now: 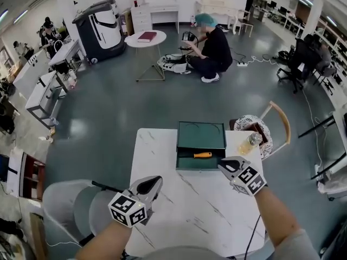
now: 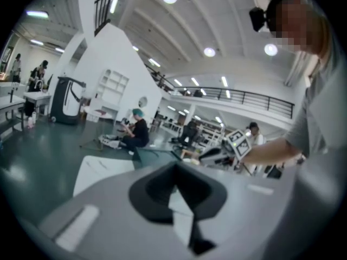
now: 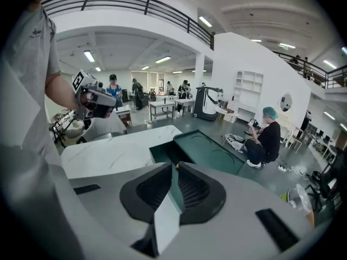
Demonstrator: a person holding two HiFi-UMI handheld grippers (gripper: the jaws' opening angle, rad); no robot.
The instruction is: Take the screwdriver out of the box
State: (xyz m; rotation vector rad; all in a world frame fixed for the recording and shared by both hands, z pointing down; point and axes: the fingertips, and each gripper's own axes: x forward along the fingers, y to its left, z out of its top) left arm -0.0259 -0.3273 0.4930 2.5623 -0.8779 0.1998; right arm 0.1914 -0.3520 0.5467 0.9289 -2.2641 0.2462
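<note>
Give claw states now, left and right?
Left claw: closed, empty.
Right claw: closed, empty.

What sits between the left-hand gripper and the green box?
Nothing; in the head view only bare white tabletop separates the left gripper from the green box.

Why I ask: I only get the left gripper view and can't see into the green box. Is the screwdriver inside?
Observer: Yes. The orange-handled screwdriver lies crosswise in the front compartment of the open box.
Operator: Is the right tool ready to grab it?
Observer: The right tool hovers by the box's front right corner, jaws together, nothing held.
Operator: Anything beside the box?
Observer: A clear bottle sits on the table just right of it.
</note>
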